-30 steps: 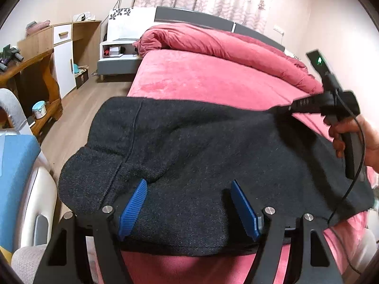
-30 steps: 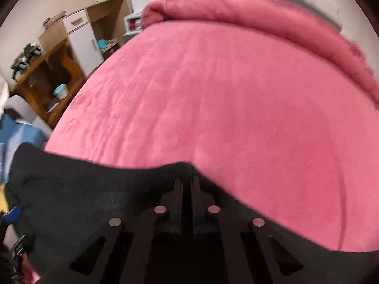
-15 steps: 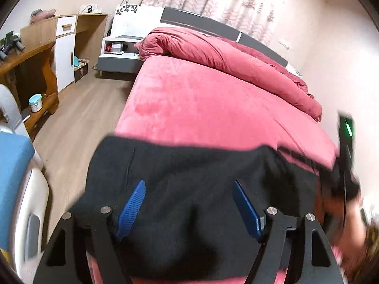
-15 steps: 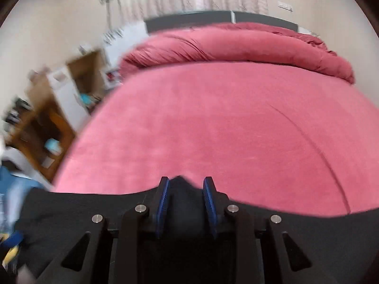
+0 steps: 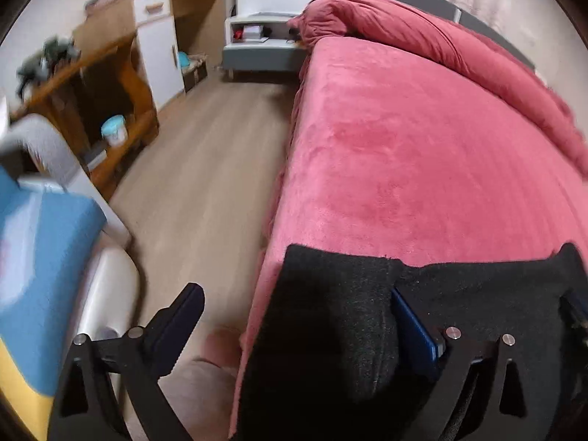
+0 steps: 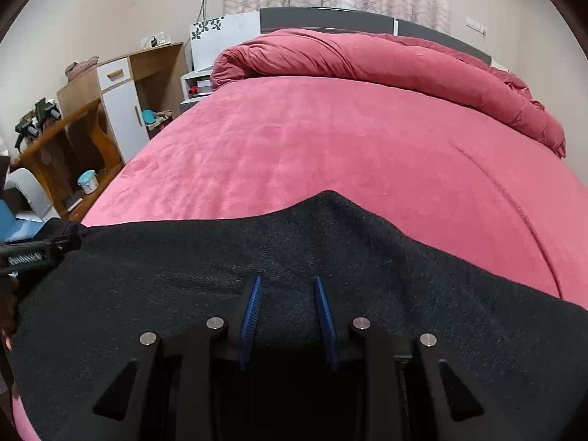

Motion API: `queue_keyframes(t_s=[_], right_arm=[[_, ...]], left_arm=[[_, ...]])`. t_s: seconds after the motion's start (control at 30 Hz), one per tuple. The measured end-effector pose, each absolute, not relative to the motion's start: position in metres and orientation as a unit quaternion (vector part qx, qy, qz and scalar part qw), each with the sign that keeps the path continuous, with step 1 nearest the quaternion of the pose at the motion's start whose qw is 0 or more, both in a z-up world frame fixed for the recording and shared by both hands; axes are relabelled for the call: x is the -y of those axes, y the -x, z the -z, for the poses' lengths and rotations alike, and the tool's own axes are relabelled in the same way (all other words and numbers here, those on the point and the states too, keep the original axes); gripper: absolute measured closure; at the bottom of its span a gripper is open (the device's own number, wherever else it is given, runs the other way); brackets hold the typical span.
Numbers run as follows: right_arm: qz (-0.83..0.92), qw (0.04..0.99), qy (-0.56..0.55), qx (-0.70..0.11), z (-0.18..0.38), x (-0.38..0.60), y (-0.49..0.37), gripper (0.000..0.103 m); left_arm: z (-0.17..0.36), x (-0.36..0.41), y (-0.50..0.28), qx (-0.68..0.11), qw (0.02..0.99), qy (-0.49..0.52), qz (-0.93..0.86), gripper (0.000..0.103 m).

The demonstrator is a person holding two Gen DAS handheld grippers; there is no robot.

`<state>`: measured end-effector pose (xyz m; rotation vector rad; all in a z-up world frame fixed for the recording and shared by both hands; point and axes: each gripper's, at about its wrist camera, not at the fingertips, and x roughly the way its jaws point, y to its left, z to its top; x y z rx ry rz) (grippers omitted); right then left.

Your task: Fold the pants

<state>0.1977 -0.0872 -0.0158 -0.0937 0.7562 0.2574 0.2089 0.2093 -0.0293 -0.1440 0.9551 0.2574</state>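
A bed (image 6: 330, 154) covered in a pink plush sheet (image 5: 422, 169) carries everything here. Black pants (image 6: 330, 242) lie spread across its near edge, one corner reaching the bed's left side above the wooden floor (image 5: 205, 169). A rolled red duvet (image 6: 386, 62) lies along the far end, seemingly against the headboard (image 6: 323, 18).

Counting what we are seeing ahead of the jaws

We are counting one pair of black pants (image 6: 294, 257) between the jaws, one pink bed (image 6: 330, 147), one rolled duvet (image 6: 386, 62) beyond, one blue-lidded tub (image 6: 87, 180) left, and two grippers (image 5: 294, 330) (image 6: 288, 316).
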Motion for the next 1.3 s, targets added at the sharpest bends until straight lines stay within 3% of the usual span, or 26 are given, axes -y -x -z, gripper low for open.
queue_keyframes(t_s=[0.17,0.33,0.43,0.6,0.73,0.97,1.03,1.13,1.3], right_arm=[[-0.103,0.92,0.023,-0.377,0.001,0.097,-0.193,0.072],[-0.103,0.925,-0.057,-0.361,-0.012,0.131,-0.153,0.07],[-0.091,0.918,-0.074,-0.378,0.0,0.154,-0.139,0.07],[-0.037,0.906,-0.115,-0.405,0.018,0.222,-0.124,0.07],[0.035,0.894,-0.155,-0.42,0.025,0.298,-0.11,0.07],[0.156,0.875,-0.248,-0.386,0.024,0.443,-0.048,0.069],[0.178,0.866,-0.298,-0.359,0.024,0.481,-0.016,0.067],[0.222,0.841,-0.382,-0.314,0.035,0.536,0.035,0.053],[0.275,0.794,-0.458,-0.29,0.067,0.598,0.088,0.052]], left_arm=[[0.002,-0.196,-0.189,-0.419,0.897,0.029,-0.136,0.008],[-0.038,-0.152,-0.139,-0.338,0.936,0.024,-0.092,0.007],[-0.031,-0.121,-0.126,-0.352,0.935,0.024,-0.032,0.007],[0.016,-0.084,-0.127,-0.409,0.908,-0.085,-0.039,0.005],[0.023,-0.097,-0.128,-0.406,0.912,-0.054,-0.025,0.003],[0.02,-0.096,-0.126,-0.405,0.912,-0.056,-0.039,0.002],[0.017,-0.095,-0.116,-0.402,0.914,-0.035,-0.05,0.003],[0.014,-0.087,-0.107,-0.386,0.92,-0.035,-0.059,0.003],[0.022,-0.082,-0.112,-0.399,0.913,-0.046,-0.07,0.0]])
